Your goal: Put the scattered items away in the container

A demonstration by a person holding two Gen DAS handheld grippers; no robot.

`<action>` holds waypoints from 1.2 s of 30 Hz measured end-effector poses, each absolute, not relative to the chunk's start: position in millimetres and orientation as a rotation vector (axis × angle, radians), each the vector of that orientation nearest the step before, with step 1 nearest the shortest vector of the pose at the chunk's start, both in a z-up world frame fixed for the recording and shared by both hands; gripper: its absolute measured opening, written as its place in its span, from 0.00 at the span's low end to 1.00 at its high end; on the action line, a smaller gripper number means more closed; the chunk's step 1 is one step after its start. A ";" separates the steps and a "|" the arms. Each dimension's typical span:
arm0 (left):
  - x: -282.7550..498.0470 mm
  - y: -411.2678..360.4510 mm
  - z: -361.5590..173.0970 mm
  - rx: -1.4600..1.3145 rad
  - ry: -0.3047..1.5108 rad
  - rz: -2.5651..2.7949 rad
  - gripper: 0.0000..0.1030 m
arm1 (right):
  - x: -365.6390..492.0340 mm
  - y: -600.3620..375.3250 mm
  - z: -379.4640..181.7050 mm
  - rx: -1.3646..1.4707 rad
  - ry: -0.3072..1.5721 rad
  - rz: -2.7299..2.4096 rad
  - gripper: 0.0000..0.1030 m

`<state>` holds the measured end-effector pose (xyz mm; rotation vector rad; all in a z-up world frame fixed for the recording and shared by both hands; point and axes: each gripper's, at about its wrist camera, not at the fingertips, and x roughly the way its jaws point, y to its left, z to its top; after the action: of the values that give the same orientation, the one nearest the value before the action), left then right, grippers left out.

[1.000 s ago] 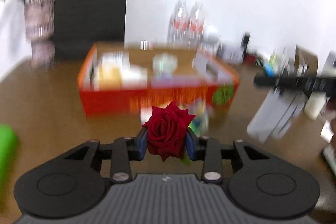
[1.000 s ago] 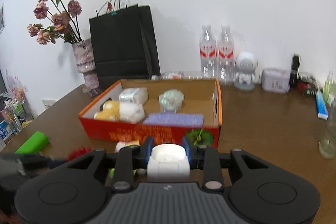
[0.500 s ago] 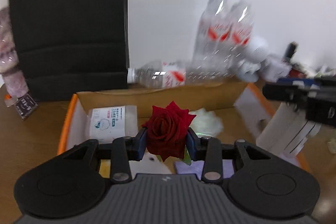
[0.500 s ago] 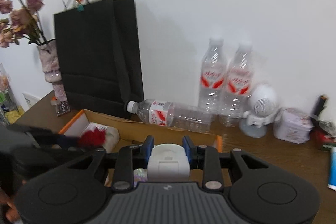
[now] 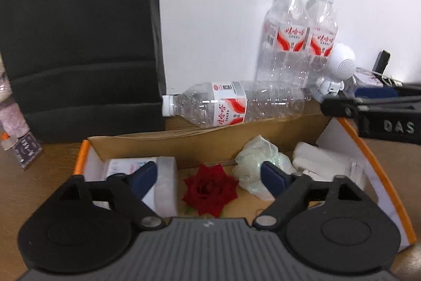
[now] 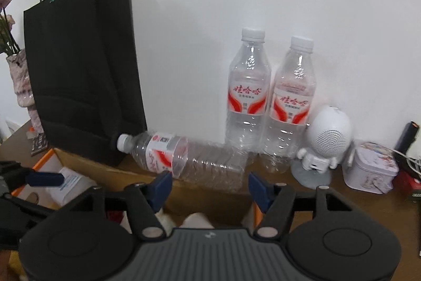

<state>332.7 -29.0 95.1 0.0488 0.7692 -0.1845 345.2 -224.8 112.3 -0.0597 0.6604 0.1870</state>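
A red rose [image 5: 209, 192] lies on the floor of the orange cardboard box [image 5: 364, 149], just below my left gripper [image 5: 209, 171]. Its jaws are opening wide and the blue pads [image 5: 144, 175] stand clear of the flower. In the box are also a tissue pack [image 5: 164, 183], a crumpled pale wrapper [image 5: 254, 159] and a white item [image 5: 323, 162] at the right. My right gripper [image 6: 209, 179] hangs over the box's back wall [image 6: 110, 171]. Its jaws are opening with nothing between them. The left gripper's pad [image 6: 44, 178] shows at the left edge.
A clear water bottle [image 6: 181, 157] lies behind the box, with two upright bottles [image 6: 248, 96] against the wall. A black paper bag [image 6: 84, 70] stands at back left beside a vase [image 6: 22, 80]. A white robot figure [image 6: 325, 144] and a tin [image 6: 372, 167] sit at right.
Both grippers moved forward over the box and opened. The rose left the left jaws and lies in the box. The white item is gone from the right jaws.
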 end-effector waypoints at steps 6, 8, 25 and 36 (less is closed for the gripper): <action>308.2 -17.5 124.6 0.078 0.831 -0.122 1.00 | 329.5 -237.3 121.8 0.001 0.907 0.199 0.66; 297.0 -14.1 133.3 0.067 0.865 -0.110 1.00 | 317.1 -237.5 124.2 -0.001 0.941 0.164 0.72; 22.6 -5.1 67.3 0.075 0.555 0.001 1.00 | 41.8 -210.5 69.0 0.032 0.569 0.120 0.97; 6.2 -3.4 26.6 0.036 0.625 -0.027 1.00 | 14.4 -212.5 19.7 0.043 0.620 0.120 1.00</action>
<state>6.2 -3.4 26.6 0.0363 0.6248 -0.0268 14.4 -212.5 19.7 0.0433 0.6201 0.1203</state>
